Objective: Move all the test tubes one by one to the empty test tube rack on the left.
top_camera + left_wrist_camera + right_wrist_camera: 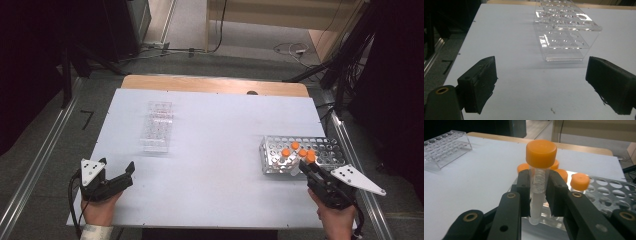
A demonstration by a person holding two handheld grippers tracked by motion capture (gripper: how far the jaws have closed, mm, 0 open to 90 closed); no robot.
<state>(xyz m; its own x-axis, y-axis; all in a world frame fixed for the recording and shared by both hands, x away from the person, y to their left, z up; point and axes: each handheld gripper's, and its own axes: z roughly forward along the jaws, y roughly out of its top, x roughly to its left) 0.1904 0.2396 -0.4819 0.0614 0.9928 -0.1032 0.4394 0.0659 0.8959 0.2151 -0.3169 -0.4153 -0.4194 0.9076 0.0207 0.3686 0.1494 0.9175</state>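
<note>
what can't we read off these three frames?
- Clear plastic tube with orange screw cap, right gripper view: the black jaws of the right gripper cover its sides; its printed lettering is too small to read.
- Perforated metal tube rack, right gripper view: gripper body hides its front and the frame edge cuts it off.
- Clear acrylic tube rack, left gripper view: far end cut off by the top edge.
- Left gripper, high view: jaws stand apart, nothing between.

The right tool [537, 195] covers the middle of the tube [539, 178]. The metal rack [609, 192] runs off the picture's right edge, the clear rack [445, 148] off the left. The tube's lettering is unreadable.
</note>
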